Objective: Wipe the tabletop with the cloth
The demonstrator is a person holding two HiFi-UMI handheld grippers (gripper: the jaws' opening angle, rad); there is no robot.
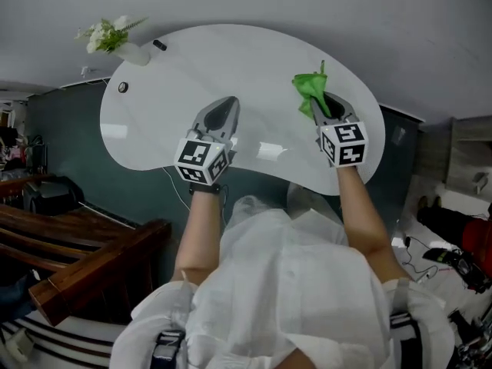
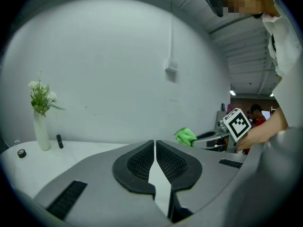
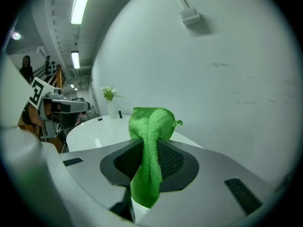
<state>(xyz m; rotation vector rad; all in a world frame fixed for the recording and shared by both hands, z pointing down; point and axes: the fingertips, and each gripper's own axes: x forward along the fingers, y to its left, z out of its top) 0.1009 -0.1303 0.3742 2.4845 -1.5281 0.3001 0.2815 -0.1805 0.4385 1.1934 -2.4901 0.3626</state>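
A green cloth (image 1: 310,87) is pinched in my right gripper (image 1: 317,106), held above the right part of the white tabletop (image 1: 254,68). In the right gripper view the cloth (image 3: 149,150) bunches above the jaws and hangs down between them. My left gripper (image 1: 227,111) hovers over the middle of the table, shut with nothing in it; its jaws meet at the tips (image 2: 155,148). From the left gripper view the cloth (image 2: 185,135) and the right gripper (image 2: 208,137) show to the right.
A white vase with flowers (image 1: 115,41) stands at the table's far left edge, with a small dark stick (image 1: 159,44) and a round black object (image 1: 123,88) nearby. A wall (image 2: 118,70) runs behind the table. Wooden furniture (image 1: 84,252) sits at the lower left.
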